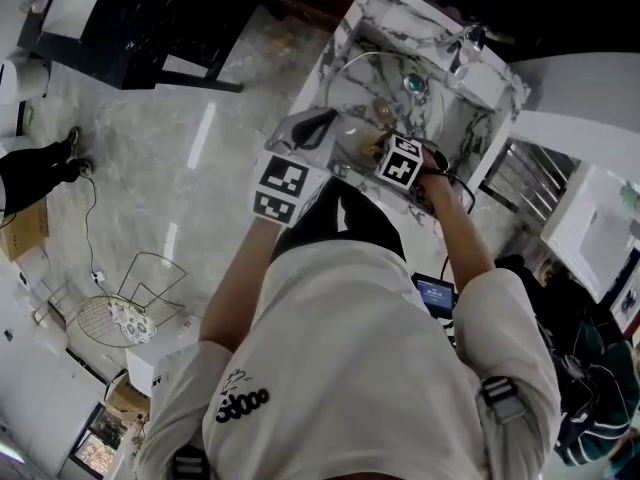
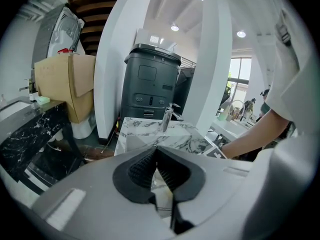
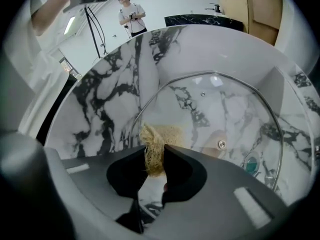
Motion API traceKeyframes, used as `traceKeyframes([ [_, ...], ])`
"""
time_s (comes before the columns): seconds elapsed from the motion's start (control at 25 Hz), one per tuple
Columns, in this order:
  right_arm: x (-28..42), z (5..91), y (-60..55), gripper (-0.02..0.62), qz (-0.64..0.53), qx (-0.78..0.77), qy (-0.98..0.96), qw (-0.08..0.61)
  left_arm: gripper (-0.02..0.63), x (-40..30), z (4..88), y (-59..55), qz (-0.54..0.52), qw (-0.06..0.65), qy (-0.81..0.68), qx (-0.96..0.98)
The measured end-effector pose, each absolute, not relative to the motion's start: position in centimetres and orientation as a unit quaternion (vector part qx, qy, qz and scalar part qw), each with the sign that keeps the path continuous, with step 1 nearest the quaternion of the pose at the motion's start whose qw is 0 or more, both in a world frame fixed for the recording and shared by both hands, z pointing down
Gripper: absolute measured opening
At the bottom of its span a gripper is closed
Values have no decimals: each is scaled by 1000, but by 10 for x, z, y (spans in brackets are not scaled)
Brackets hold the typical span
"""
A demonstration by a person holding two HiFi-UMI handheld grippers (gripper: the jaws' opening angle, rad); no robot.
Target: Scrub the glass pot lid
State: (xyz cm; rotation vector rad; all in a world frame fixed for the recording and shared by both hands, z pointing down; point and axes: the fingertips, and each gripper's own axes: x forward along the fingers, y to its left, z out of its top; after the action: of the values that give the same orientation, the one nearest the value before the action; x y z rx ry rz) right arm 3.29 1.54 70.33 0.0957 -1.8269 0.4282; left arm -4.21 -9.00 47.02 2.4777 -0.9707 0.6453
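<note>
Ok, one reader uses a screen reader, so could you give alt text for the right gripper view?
The right hand-held gripper pinches a tan fibrous scrubber at a glass lid standing in a marble sink. A person stands far behind, past the sink's rim.

I am looking at a white marble sink [image 1: 352,38] with black veins. A chrome faucet [image 1: 462,46] stands on its far rim, and a teal drain stopper [image 1: 413,85] sits in the bottom of the basin. The glass pot lid [image 3: 215,109] stands tilted inside the basin (I cannot tell whether its lower rim rests on the bottom). Around the sink spreads a pale, glossy stone floor [image 1: 190,138]. On it lie a wire rack [image 1: 155,283], a round patterned piece [image 1: 118,320] just beside the rack, a cardboard box [image 1: 22,230] and a thin cable [image 1: 88,223].
</note>
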Motion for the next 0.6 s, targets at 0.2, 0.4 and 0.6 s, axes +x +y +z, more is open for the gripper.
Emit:
traceKeyframes([
  [0.2, 40, 696, 41, 58, 201, 3, -764, 614, 0, -38, 461, -83, 224, 198, -341, 891],
  [0.4, 53, 690, 46, 55, 151, -68, -740, 652, 0, -35, 452, -89, 213, 189, -338, 897],
  [0.6, 73, 683, 59, 57, 156, -77, -721, 671, 0, -24, 444, -84, 202, 185, -331, 903],
])
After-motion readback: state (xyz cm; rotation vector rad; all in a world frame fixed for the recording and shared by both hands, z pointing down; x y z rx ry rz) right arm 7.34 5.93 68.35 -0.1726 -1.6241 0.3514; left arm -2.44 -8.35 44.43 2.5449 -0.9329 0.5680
